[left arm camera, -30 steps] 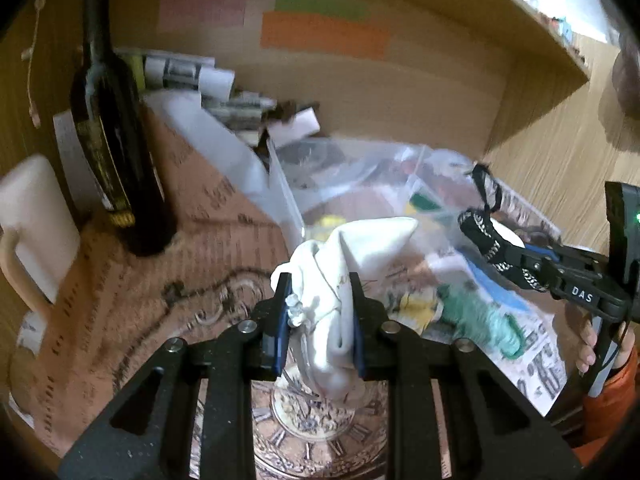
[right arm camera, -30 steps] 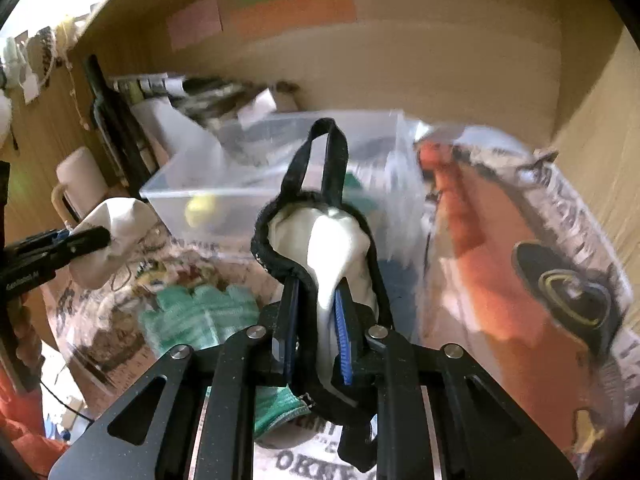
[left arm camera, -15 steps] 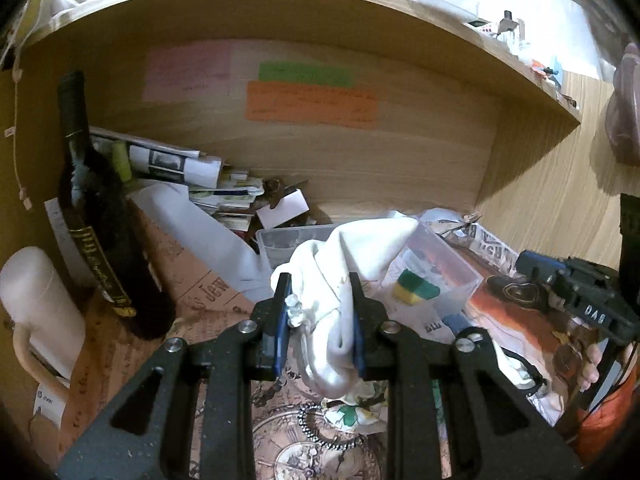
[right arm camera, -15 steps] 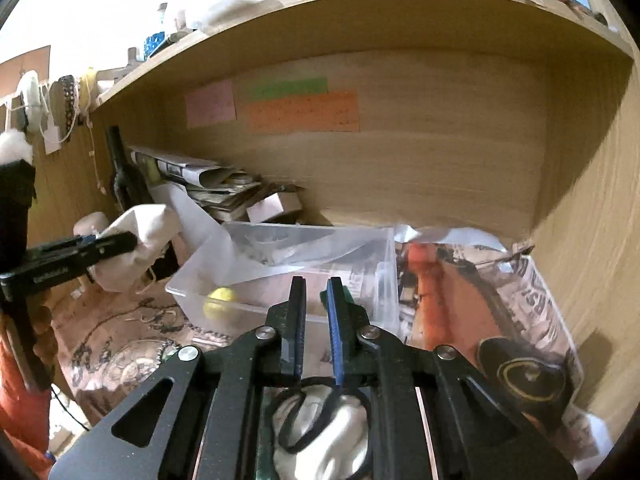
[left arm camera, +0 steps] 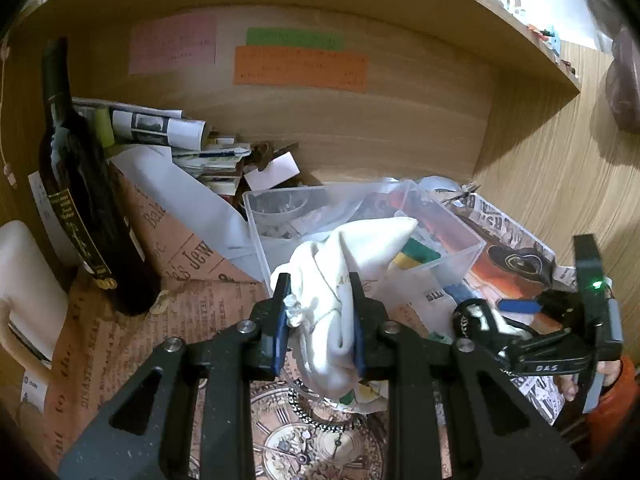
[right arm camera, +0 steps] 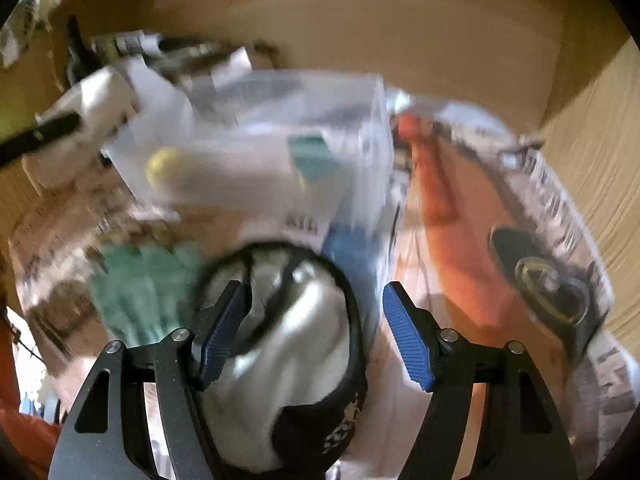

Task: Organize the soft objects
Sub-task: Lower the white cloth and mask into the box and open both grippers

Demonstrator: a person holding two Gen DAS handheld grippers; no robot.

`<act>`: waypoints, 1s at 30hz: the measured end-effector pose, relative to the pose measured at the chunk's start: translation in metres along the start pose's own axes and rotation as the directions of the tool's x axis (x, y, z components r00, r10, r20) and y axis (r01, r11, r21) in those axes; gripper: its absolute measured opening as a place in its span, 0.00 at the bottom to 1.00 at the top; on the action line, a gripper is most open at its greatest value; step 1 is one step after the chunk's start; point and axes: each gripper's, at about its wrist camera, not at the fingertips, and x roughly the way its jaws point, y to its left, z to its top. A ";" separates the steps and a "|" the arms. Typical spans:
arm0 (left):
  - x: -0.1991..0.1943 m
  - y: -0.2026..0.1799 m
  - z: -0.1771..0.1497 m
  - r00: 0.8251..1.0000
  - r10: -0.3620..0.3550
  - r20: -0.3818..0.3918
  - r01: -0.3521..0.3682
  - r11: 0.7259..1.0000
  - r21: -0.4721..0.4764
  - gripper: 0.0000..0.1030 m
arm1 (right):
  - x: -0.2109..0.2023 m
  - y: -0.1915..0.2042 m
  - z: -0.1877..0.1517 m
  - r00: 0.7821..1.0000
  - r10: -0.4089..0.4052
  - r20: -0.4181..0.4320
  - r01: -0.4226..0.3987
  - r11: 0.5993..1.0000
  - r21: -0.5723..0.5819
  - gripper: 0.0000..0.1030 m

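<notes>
Left wrist view, left gripper [left arm camera: 318,312] clamping crumpled white cloth [left arm camera: 352,264], right gripper [right arm camera: 316,332] jaws wide around black-trimmed white pouch [right arm camera: 288,344].

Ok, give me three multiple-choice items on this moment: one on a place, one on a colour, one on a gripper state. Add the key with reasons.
1. Where does the dark bottle stand relative to the clear plastic bin?
A. inside it
B. to its left
C. to its right

2. What colour is the cloth in the left gripper?
A. white
B. red
C. black

3. How is the right gripper set?
A. shut on the glove
B. shut on the bin wall
C. open, with the black-trimmed white item between its pads

Key: 1 B, the left wrist view shows the bottle by the left wall, outside the bin. 2 A, the pinched cloth is white. 3 C, the blue pads stand wide apart.
</notes>
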 end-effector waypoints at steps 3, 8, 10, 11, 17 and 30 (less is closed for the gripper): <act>0.000 -0.001 -0.002 1.000 0.000 -0.003 0.000 1.000 0.001 0.24 | 0.014 -0.005 -0.006 0.998 0.044 -0.052 -0.043 0.999 0.021 0.64; 0.000 -0.003 -0.003 1.000 -0.001 -0.001 0.001 1.000 0.006 0.24 | 0.012 -0.007 -0.007 0.997 0.072 -0.029 -0.071 0.997 0.031 0.22; -0.002 -0.004 -0.003 1.000 0.001 0.003 -0.001 1.000 0.010 0.24 | 0.011 -0.010 -0.008 0.995 0.094 -0.019 -0.093 0.994 0.053 0.17; -0.002 -0.004 -0.003 1.000 0.002 0.005 -0.002 1.000 0.012 0.24 | 0.009 -0.010 -0.008 0.997 0.082 -0.008 -0.081 0.995 0.054 0.17; -0.004 -0.003 0.002 1.000 0.010 0.020 -0.010 1.000 0.019 0.24 | -0.023 -0.003 0.001 0.995 0.050 0.090 -0.053 0.998 0.040 0.15; 0.003 -0.002 0.041 0.997 0.024 0.075 -0.026 0.999 0.026 0.24 | -0.081 0.007 0.064 0.933 0.011 0.360 -0.007 1.000 -0.012 0.15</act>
